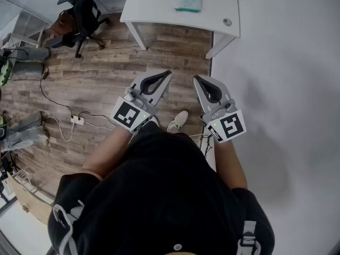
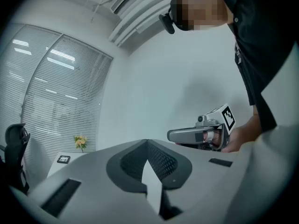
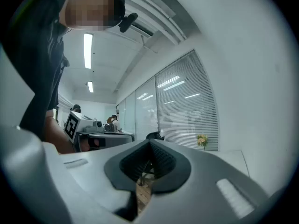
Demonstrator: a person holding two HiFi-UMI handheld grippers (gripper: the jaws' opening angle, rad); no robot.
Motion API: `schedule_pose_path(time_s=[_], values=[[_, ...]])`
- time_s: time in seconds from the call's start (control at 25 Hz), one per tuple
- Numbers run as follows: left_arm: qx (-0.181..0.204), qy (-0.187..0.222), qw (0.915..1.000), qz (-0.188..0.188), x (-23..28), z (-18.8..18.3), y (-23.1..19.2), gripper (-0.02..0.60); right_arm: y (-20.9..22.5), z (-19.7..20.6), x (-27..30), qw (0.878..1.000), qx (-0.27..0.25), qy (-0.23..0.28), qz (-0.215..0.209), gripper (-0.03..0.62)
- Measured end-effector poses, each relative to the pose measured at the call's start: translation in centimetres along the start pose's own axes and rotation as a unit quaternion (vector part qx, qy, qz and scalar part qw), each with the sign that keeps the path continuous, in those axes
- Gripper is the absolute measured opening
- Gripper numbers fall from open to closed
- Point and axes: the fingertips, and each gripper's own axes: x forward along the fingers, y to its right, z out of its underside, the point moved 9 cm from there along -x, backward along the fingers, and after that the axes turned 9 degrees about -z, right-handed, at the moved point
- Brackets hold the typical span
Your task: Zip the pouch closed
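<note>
Left tongs [image 1: 168, 73] closed, empty. Right tongs [image 1: 196, 78] closed, empty. Both are held level, side by side, above wooden floor [image 1: 106, 78]. Pale green item, probably the pouch [image 1: 190, 1], lies on white desk [image 1: 154, 4] at 12 o'clock, well apart from both.

floor [image 1: 106, 78]: matt wood planks | worktop [image 1: 159, 4]: smooth white | left gripper [image 1: 167, 74], right gripper [image 1: 196, 78]: matt grey plastic, ribbed black lining inside jaws
</note>
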Motion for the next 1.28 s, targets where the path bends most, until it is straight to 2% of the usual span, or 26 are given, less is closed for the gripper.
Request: schedule_pose_path(time_s=[0.48,0.84,1.2,1.28], values=[[0.01,-0.012,0.9999,-0.005,-3.5,0.2,-0.4,0.008,-2.7,0.1,0.4,1.0,0.014,0.004,0.006,0.011],[0.008,-0.013,0.9999,0.003,-3.9,0.7,-0.1,0.008,-3.3,0.8,-0.4,1.0,0.026,0.009,0.003,0.01],[0.012,-0.009,0.9999,-0.003,-4.4,0.2,-0.7,0.018,-3.5,0.7,0.0,1.0,0.025,-0.007,0.01,0.012],[0.018,-0.008,0.9998,-0.005,-4.1,0.1,-0.7,0.055,-3.0,0.6,-0.1,0.999,0.028,-0.008,0.013,0.114]])
